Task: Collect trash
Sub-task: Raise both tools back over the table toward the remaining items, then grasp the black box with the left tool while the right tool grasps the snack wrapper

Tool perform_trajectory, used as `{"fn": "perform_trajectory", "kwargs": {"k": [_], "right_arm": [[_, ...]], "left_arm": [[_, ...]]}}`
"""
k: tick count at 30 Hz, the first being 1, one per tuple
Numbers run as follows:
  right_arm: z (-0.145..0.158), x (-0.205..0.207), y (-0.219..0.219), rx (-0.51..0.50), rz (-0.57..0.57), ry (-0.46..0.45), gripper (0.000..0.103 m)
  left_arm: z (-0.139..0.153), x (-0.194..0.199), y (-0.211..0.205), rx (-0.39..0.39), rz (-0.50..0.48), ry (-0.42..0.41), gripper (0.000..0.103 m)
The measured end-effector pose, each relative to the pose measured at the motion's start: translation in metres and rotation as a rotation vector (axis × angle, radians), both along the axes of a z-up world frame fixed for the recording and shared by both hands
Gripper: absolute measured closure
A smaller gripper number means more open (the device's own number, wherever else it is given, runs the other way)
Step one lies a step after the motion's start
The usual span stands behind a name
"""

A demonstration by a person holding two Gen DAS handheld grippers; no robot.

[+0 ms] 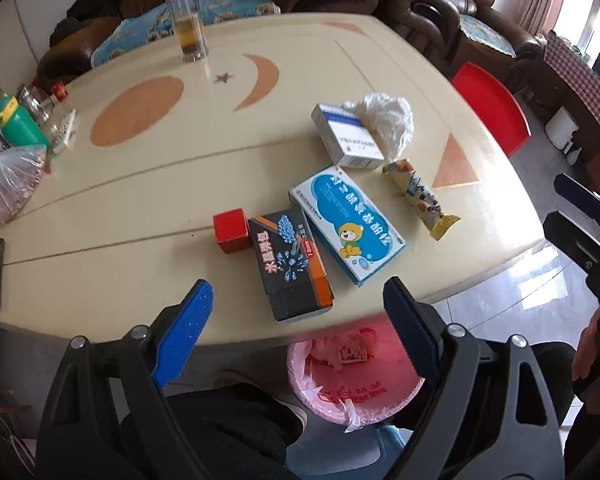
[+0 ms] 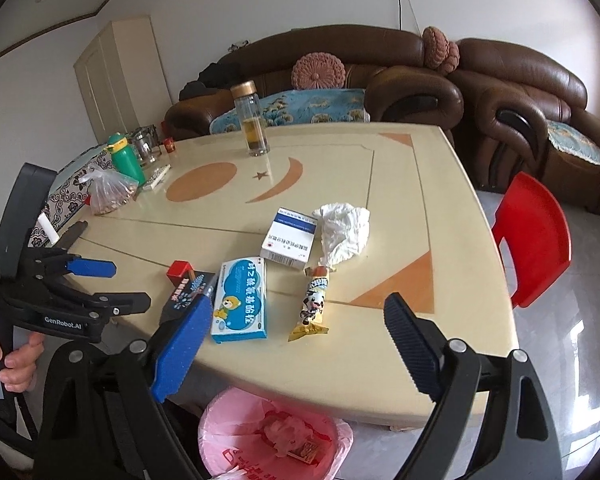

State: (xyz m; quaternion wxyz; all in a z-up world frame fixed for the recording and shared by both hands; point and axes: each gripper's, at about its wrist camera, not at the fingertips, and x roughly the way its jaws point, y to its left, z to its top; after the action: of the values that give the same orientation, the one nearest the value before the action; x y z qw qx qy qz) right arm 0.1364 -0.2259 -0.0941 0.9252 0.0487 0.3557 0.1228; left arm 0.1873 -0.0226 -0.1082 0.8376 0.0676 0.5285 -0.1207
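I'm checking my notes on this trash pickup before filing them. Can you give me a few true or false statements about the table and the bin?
1. Both grippers, left gripper and right gripper, are open and hold nothing. True.
2. The pink-lined bin is empty. False: some trash already lies in it.
3. The black box lies at the table's near edge, beside the blue and white box. True.
4. The crumpled tissue lies on the red chair. False: it lies on the table, next to the white medicine box.
5. The glass bottle lies on its side. False: it stands upright.
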Motion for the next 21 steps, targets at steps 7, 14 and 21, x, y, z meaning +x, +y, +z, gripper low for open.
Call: {"fn": "perform_trajectory", "kwargs": {"k": [7, 14, 21], "right_arm": [[-0.026, 0.021, 0.0, 0.011, 0.011, 0.047, 0.018], [-0.052, 0.041, 0.006, -0.013, 0.013, 0.08, 0.018], [-0.075, 0.062, 0.007, -0.007, 0.011, 0.111, 0.018]], "left_arm": [[-0.031, 0.02, 0.001, -0.025, 0.023, 0.057, 0.018], [-0.059, 0.038, 0.004, -0.035, 0.05, 0.11, 0.018], [-0.073, 0.045, 0.006, -0.042, 0.061, 0.124, 0.018]]}}
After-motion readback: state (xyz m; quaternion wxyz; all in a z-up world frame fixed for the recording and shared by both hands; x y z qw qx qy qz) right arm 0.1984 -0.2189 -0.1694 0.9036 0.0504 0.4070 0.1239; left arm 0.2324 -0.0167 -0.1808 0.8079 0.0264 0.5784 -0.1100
